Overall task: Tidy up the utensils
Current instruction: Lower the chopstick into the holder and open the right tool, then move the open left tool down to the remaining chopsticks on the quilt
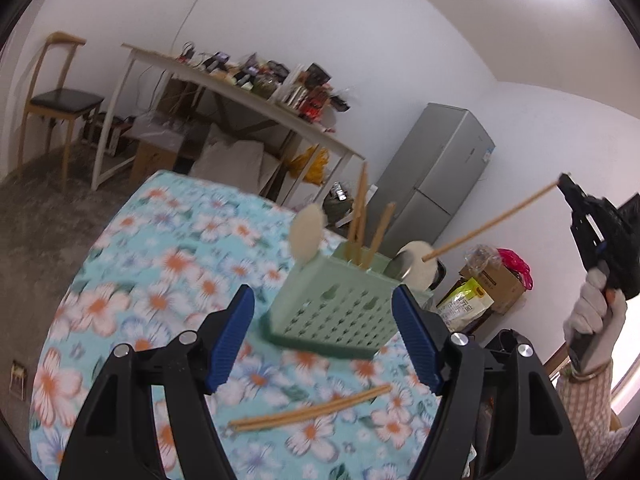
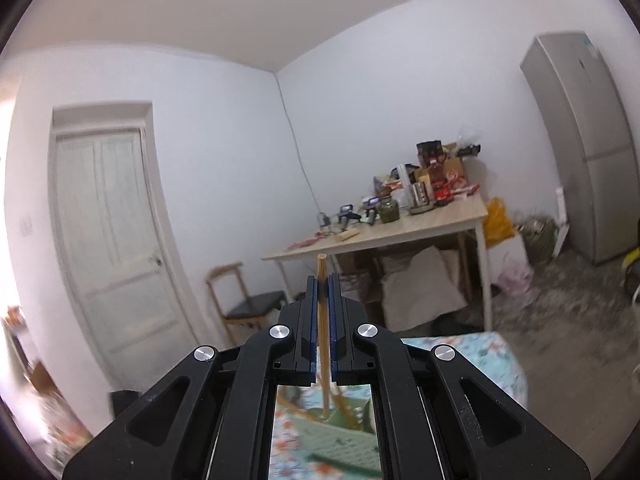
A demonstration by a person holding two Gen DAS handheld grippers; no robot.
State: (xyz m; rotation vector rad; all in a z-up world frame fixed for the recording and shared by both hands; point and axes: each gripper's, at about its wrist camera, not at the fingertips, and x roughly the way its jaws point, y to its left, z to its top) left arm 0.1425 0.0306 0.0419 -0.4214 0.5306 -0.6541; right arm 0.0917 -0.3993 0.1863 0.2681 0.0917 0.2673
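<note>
The table [image 1: 120, 280], under its floral cloth, fills the lower left wrist view from nine o'clock to five o'clock; on it, at about one o'clock from the left gripper [image 1: 323, 338], stands the green perforated holder [image 1: 332, 320], upright, already carrying several chopsticks and two pale spoon-like pieces whose kind I cannot settle; nearer, at six o'clock from the holder and just ahead of the jaws, a loose pair of chopsticks [image 1: 310, 410] lies flat on the cloth, long axis running from eight o'clock to two o'clock, across the line the gripper points along; the left gripper's jaws stand wide apart with nothing pressed between the blue pads, so it looks the nearer hand for that pair, and I judge the wrist would need to roll for the pads to close across the sticks rather than along them; the right gripper [image 2: 323, 328], held up at three o'clock by a gloved hand [image 1: 596, 312], is clamped tight on a single chopstick [image 2: 323, 320]; that stick slants down toward the holder, its lower tip above the rim, apparently not yet inside.
</note>
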